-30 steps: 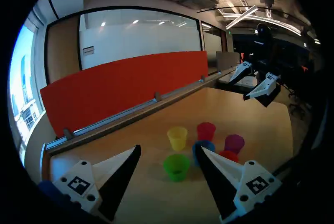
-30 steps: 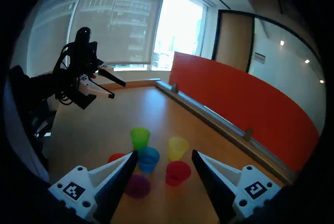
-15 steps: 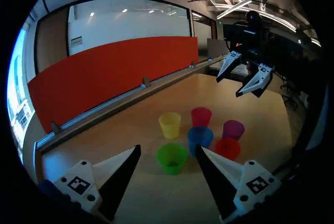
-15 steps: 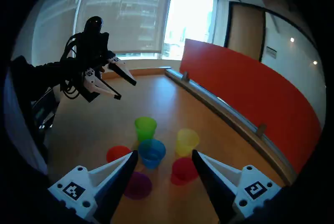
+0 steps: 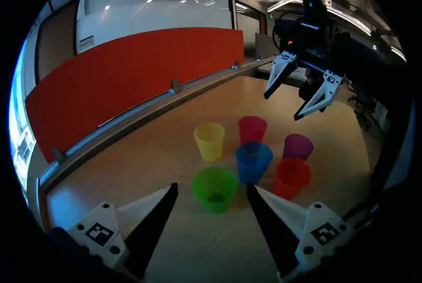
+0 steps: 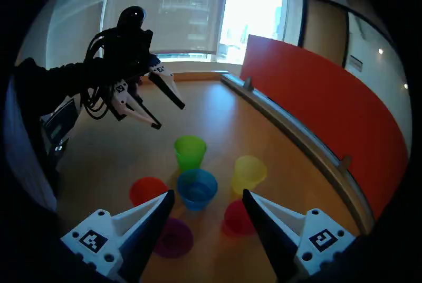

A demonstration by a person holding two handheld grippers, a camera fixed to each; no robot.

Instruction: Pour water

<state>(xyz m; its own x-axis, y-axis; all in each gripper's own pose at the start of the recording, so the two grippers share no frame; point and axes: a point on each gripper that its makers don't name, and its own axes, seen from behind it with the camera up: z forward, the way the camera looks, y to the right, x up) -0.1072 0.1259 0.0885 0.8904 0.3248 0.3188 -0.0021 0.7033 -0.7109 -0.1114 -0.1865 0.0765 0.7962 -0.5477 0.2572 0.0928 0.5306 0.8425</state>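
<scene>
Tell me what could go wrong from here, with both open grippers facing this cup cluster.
The blue cup is hemmed in closely by the green cup and orange cup, so a reach for it could tip a neighbour.
The left gripper and right gripper face each other across the cluster and could collide above it.

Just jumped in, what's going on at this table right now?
The left hand-held gripper and right hand-held gripper, each held by a person, hover open and empty over a wooden table. Six cups stand clustered on it, with a blue cup in the middle. Nothing is gripped or poured yet.
</scene>
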